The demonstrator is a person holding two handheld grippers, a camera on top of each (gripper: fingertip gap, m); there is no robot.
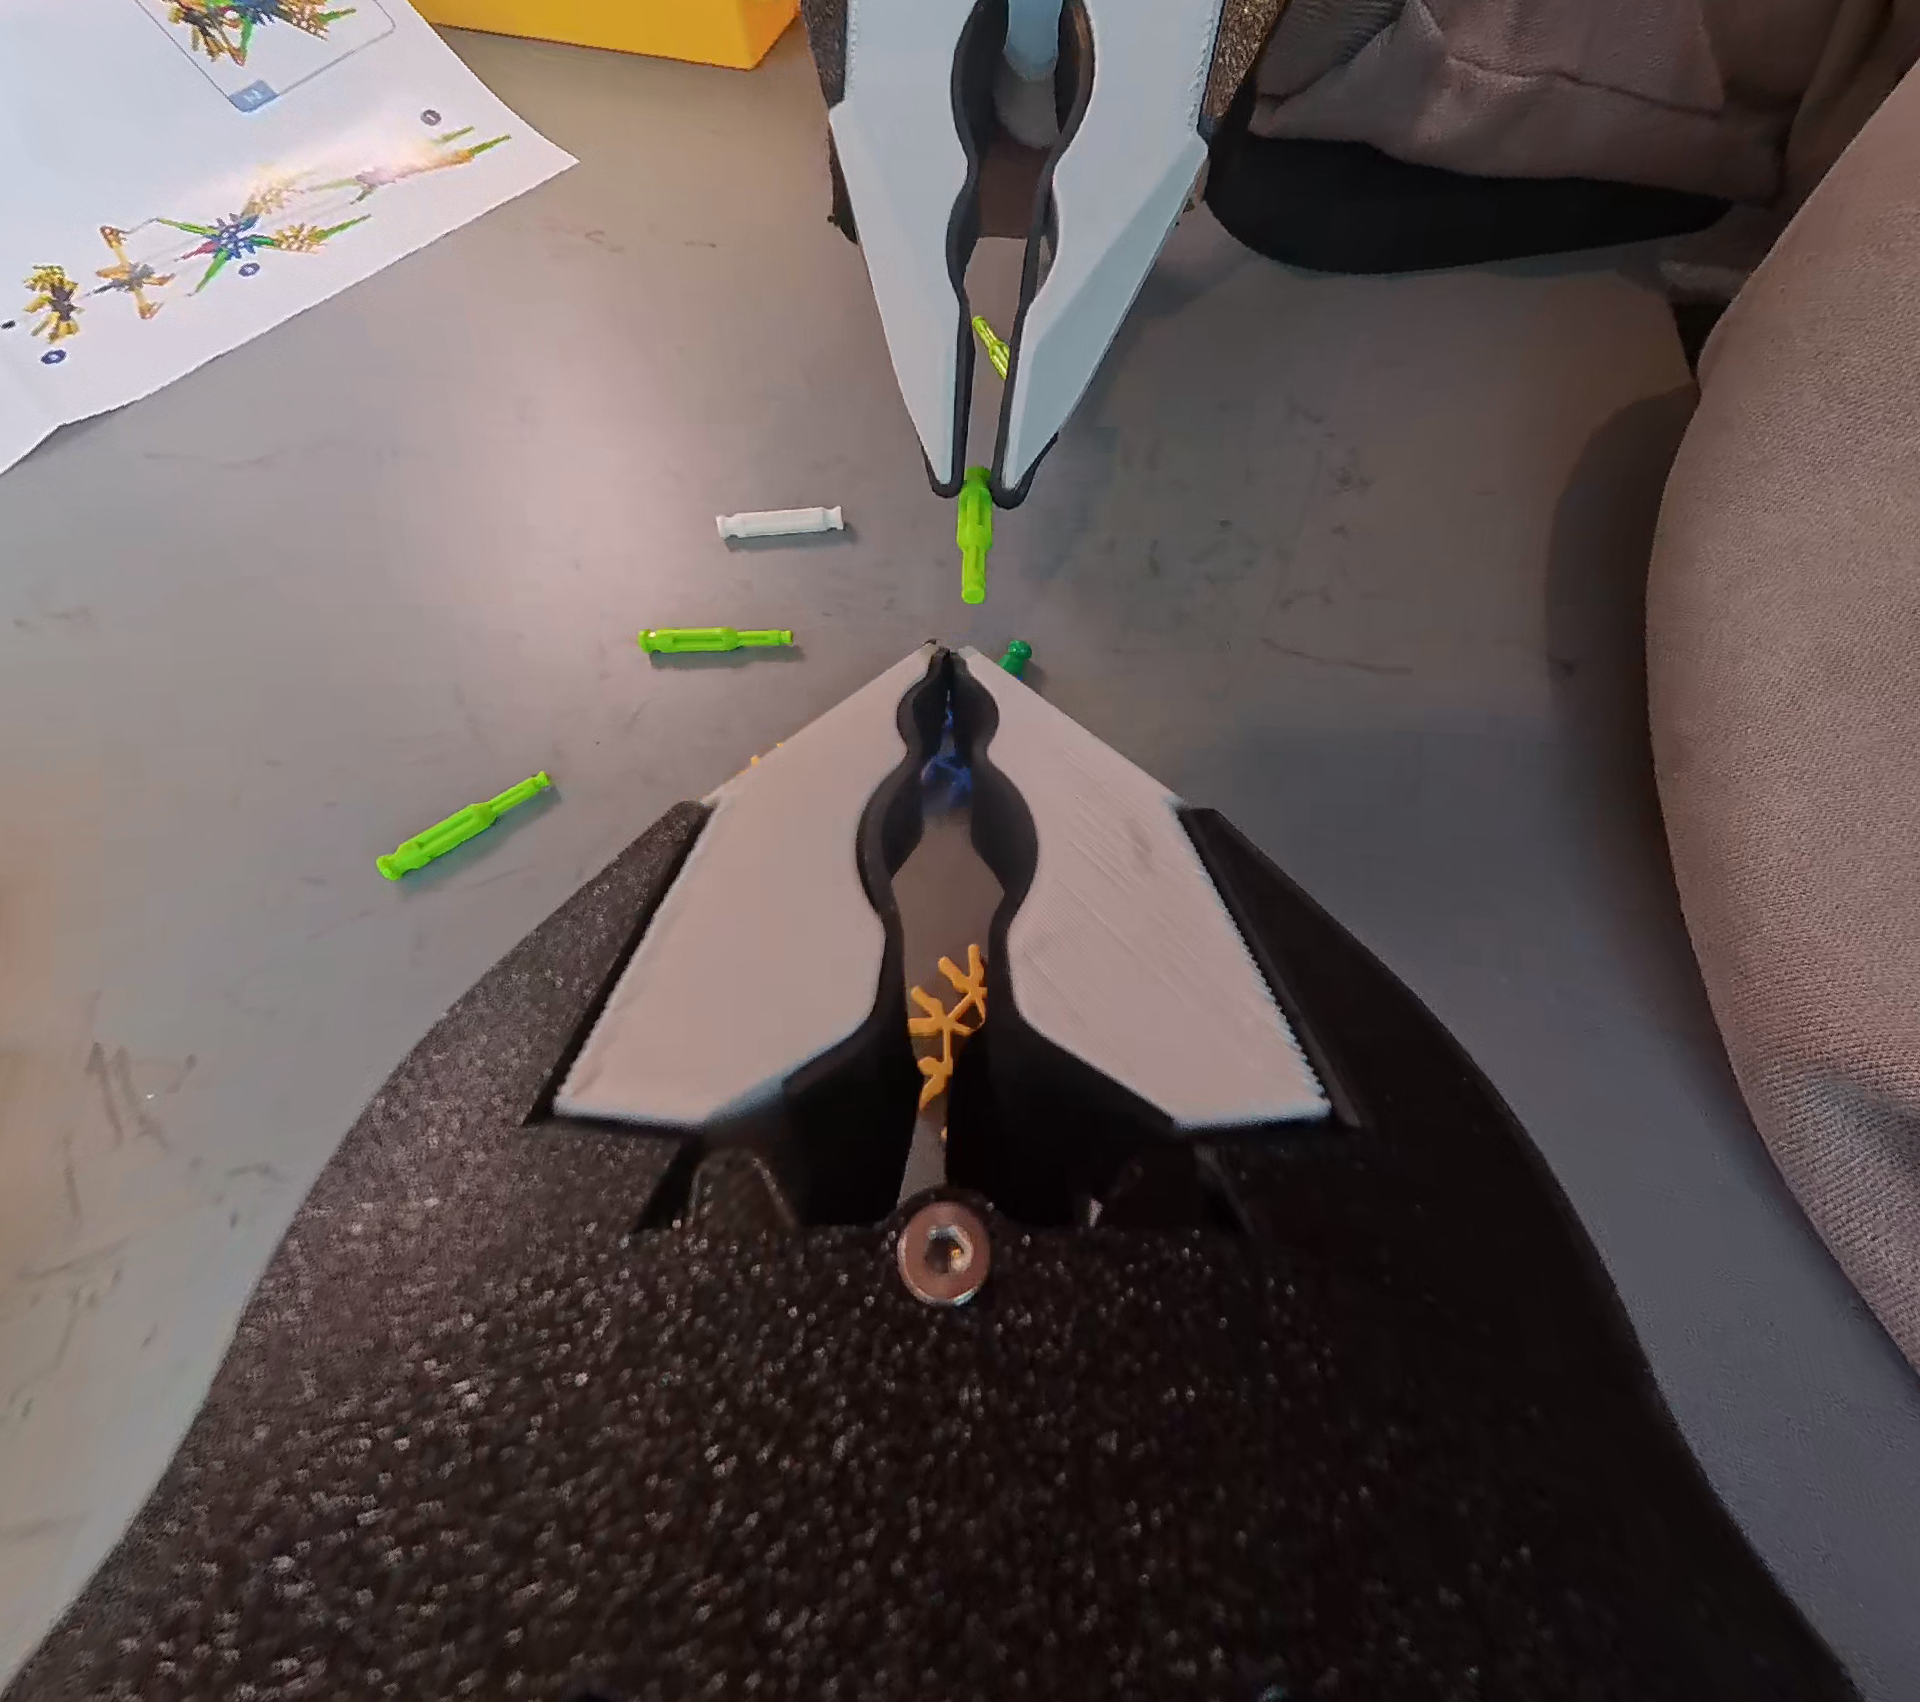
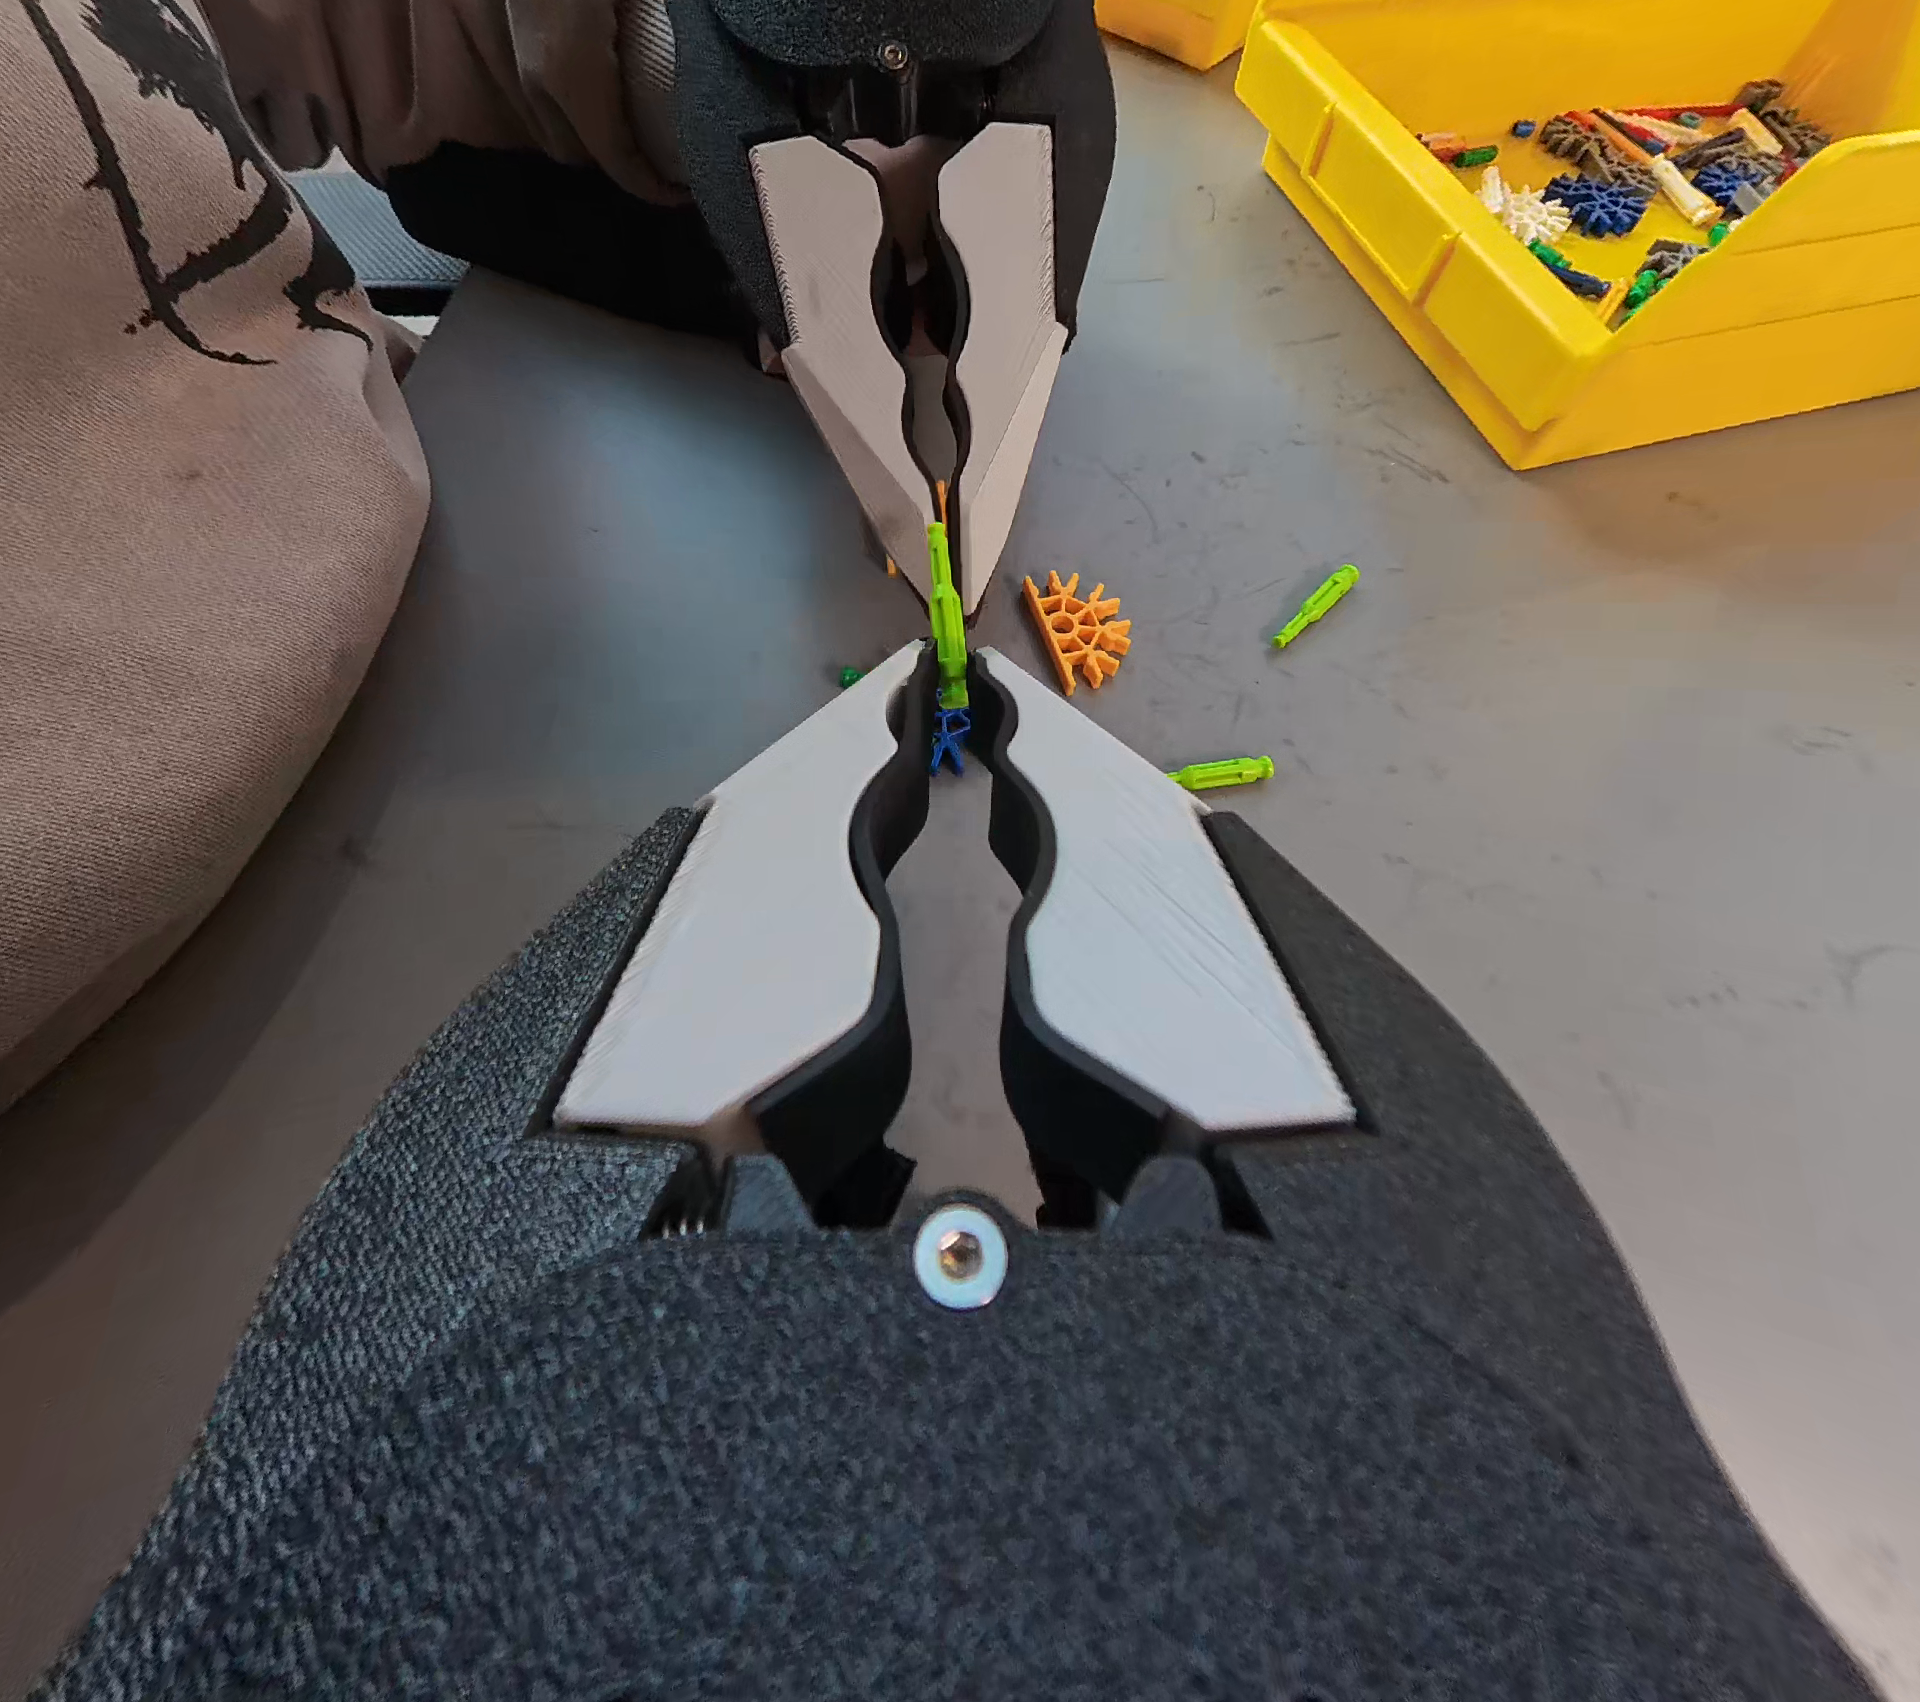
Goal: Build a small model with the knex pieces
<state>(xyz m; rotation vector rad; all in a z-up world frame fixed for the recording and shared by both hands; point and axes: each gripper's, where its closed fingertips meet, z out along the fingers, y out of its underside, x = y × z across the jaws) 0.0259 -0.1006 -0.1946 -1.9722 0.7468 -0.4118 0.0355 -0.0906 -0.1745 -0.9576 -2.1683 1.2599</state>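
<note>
My right gripper (image 2: 951, 655) is shut on the thick end of a light green rod (image 2: 948, 613). The left wrist view shows the rod (image 1: 974, 535) sticking out of that gripper (image 1: 975, 494) towards my left gripper (image 1: 945, 653). My left gripper has its fingertips pressed together, just short of the rod's free end. It faces me in the right wrist view (image 2: 948, 603). A small blue connector (image 2: 951, 738) shows through the finger gaps on the grey table (image 2: 1455, 821) beneath the tips, also in the left wrist view (image 1: 940, 769).
Loose green rods (image 1: 717, 641) (image 1: 462, 826), a white rod (image 1: 779, 523), a dark green piece (image 1: 1016, 655) and an orange connector (image 2: 1081, 629) lie around. Yellow bins of parts (image 2: 1558, 364) stand at the right. A printed sheet (image 1: 208, 146) lies far left. A person's sleeves border the table. The tips of both grippers are at nearly the same place.
</note>
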